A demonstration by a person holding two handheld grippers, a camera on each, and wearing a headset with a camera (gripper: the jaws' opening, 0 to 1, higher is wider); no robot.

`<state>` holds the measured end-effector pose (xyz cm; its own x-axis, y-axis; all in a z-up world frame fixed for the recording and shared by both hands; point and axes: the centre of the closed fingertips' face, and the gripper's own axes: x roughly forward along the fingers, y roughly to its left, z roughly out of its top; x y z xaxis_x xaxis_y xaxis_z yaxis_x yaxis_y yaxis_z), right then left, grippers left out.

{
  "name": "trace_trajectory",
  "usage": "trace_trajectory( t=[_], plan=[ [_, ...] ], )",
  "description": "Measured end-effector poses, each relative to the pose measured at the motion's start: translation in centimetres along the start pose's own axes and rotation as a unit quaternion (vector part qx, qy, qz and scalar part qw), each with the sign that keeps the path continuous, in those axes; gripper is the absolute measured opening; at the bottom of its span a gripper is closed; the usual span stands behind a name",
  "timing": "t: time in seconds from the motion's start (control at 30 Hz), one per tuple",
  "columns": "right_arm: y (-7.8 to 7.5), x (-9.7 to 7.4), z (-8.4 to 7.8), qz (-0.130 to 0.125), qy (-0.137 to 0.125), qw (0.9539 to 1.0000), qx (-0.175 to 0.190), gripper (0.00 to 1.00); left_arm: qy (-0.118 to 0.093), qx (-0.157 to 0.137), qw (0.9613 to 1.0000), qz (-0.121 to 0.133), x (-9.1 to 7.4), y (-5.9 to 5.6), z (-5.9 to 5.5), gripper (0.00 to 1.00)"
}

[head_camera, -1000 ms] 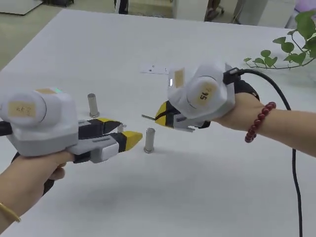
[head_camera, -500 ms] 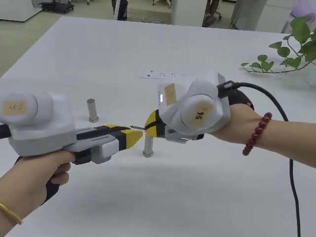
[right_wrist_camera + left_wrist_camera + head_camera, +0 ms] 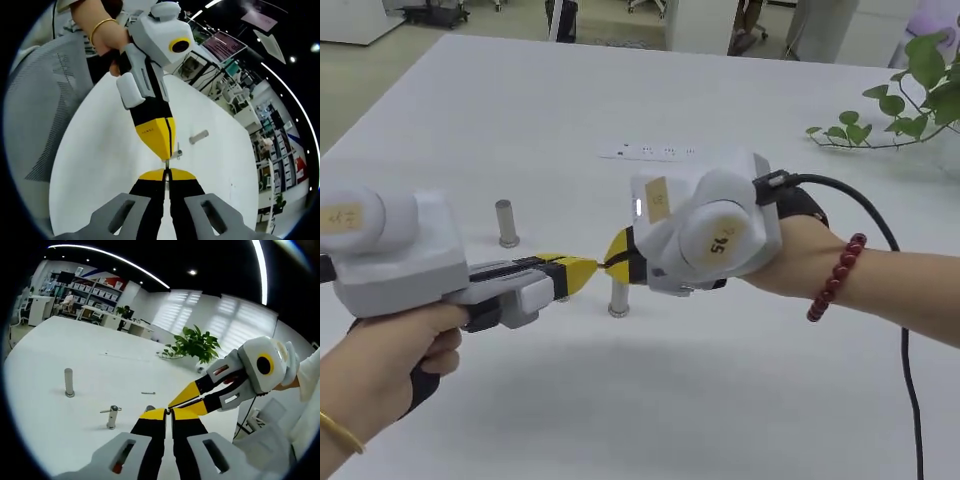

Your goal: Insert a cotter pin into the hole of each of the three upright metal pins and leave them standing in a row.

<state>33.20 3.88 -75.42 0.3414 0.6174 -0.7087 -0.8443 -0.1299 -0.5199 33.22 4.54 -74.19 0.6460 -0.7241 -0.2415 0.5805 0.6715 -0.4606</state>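
Over a white tabletop point(image 3: 720, 380) two hand-held grippers meet tip to tip; the left gripper point(image 3: 582, 272) comes in from 9 o'clock and the right gripper point(image 3: 618, 252) from 3 o'clock. In the right gripper view the right jaws are closed on a thin cotter pin point(image 3: 167, 165), whose free end reaches the tips of the left gripper point(image 3: 167, 156). The left jaws are pressed together; whether they also pinch the cotter pin cannot be told. In the head view a near pin point(image 3: 618, 300) stands upright just below the meeting tips, at 6 o'clock; a far pin point(image 3: 505, 222) stands upright at 10 o'clock, well apart. In the left gripper view a fitted pin point(image 3: 113, 416) stands at 9 o'clock of the jaws, with a thin piece sticking sideways from its top; a loose cotter pin point(image 3: 147, 393) lies flat beyond it at 12 o'clock. A power strip point(image 3: 650, 152) lies further back; a plant point(image 3: 910, 80) sits at 2 o'clock.
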Motion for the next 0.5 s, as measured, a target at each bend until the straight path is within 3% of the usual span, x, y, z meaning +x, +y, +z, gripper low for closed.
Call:
trace_trajectory(
  t=[0.23,0.5],
  plan=[
    [0.12,-0.01,0.03,-0.001,-0.003,1.0,0.006,0.02,0.002,0.002,1.0,-0.006,-0.05,-0.04,-0.07,0.01],
    [0.34,0.06,0.08,-0.001,-0.016,0.9997,0.019,0.04,0.006,0.03,0.9995,-0.006,-0.01,-0.3,-0.09,0.0]
  ],
)
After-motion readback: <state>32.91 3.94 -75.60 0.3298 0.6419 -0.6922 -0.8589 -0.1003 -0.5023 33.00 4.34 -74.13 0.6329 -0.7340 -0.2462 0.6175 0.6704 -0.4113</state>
